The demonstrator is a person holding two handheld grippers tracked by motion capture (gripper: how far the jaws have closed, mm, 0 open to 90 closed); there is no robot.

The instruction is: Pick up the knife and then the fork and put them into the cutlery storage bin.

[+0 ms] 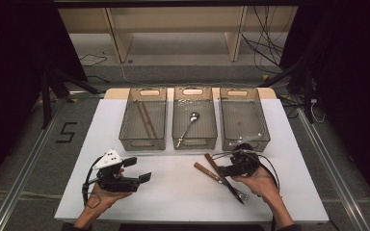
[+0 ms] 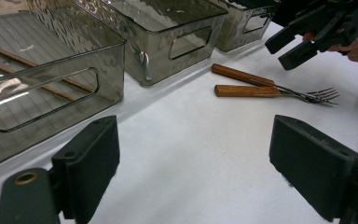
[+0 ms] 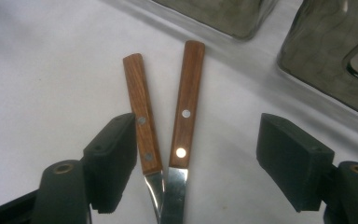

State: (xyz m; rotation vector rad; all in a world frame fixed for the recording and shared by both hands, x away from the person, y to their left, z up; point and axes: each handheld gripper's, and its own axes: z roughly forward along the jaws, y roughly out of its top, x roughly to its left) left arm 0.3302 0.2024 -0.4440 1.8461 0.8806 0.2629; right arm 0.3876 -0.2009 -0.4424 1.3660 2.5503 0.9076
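Forks (image 3: pixel 163 112) with riveted wooden handles and thin steel necks are lying flat on the white table (image 1: pixel 173 192), just in front of the right-hand bin (image 1: pixel 244 118) of smoked ribbed plastic. We are hovering the right gripper (image 3: pixel 196 158) over them, jaws wide apart and straddling both handles, pressing on neither. Their long axes are running nearly parallel, along the gripper's line of sight, crossing near the necks. Our left gripper (image 2: pixel 191 163), empty and wide open, is waiting well apart from that bin.
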